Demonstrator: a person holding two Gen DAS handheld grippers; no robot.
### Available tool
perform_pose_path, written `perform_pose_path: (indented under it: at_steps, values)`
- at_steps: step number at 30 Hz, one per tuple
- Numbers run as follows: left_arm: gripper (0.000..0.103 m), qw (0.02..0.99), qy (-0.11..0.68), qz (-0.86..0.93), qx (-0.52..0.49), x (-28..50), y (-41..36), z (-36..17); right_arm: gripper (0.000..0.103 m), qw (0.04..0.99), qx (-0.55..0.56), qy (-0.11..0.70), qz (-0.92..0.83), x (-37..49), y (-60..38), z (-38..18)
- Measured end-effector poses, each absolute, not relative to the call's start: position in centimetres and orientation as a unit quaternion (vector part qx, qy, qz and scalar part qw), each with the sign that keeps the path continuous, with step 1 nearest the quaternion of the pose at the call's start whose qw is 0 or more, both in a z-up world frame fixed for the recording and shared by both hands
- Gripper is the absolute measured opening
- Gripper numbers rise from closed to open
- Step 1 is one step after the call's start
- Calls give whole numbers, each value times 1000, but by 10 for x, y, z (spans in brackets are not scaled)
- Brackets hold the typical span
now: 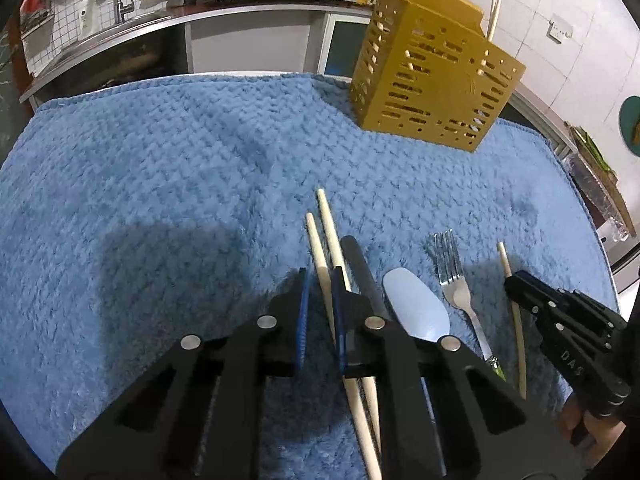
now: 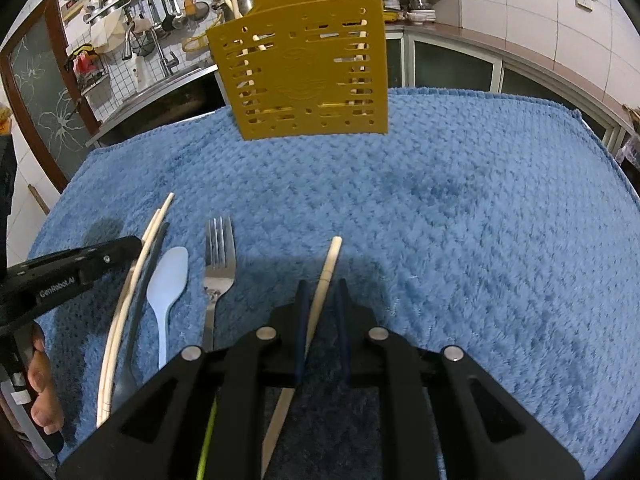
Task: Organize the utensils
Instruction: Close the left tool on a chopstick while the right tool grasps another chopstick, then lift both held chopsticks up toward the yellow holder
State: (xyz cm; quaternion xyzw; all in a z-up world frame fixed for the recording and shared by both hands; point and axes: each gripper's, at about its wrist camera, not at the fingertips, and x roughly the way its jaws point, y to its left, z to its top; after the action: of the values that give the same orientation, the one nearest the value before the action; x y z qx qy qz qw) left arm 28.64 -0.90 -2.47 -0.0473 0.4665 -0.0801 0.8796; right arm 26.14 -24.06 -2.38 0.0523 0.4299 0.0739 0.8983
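Two pick-ups are under way at once, going by how things lie. On the left, the left gripper (image 1: pixel 320 280) is closing narrow around a pair of pale chopsticks (image 1: pixel 326 224) lying on the blue towel (image 1: pixel 160 184) that is covering the table; its fingers (image 1: pixel 303 304) are flanking at least one stick, though whether both are being clamped I cannot tell. Just right of these are lying a dark utensil (image 1: pixel 360 264), a light-blue spoon (image 1: pixel 416 304) and a metal fork (image 1: pixel 452 268), all untouched. Further right, the right gripper (image 2: pixel 322 292) is standing nearly closed over a single chopstick (image 2: pixel 332 260), whose shaft is running between its fingers (image 2: pixel 303 312); contact looks likely on the left pad only.

The next move is probably calling for lifting each stick clear without dragging its neighbours, then tipping it upright over the holder.

At the towel's far edge, well apart, the yellow perforated caddy (image 2: pixel 304 72) is standing upright and already holding several pale chopsticks, visible through its slots and poking above its rim.
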Motion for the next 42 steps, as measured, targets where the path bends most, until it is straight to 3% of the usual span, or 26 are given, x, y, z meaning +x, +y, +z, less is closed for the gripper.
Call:
perform_pose_path:
  at_steps: [21,30,42]
  values:
    - [6,866,496,-53,9,316,-33,-28,14,875,48,481,38,290,-232,-22]
    - [4,862,503,-59,-2,317,-31,-25,7,854,64,514,34,302,-237,-18]
    - [4,878,467,-89,-59,300,-10,5,6,882,99,457,66,284,-255,8]
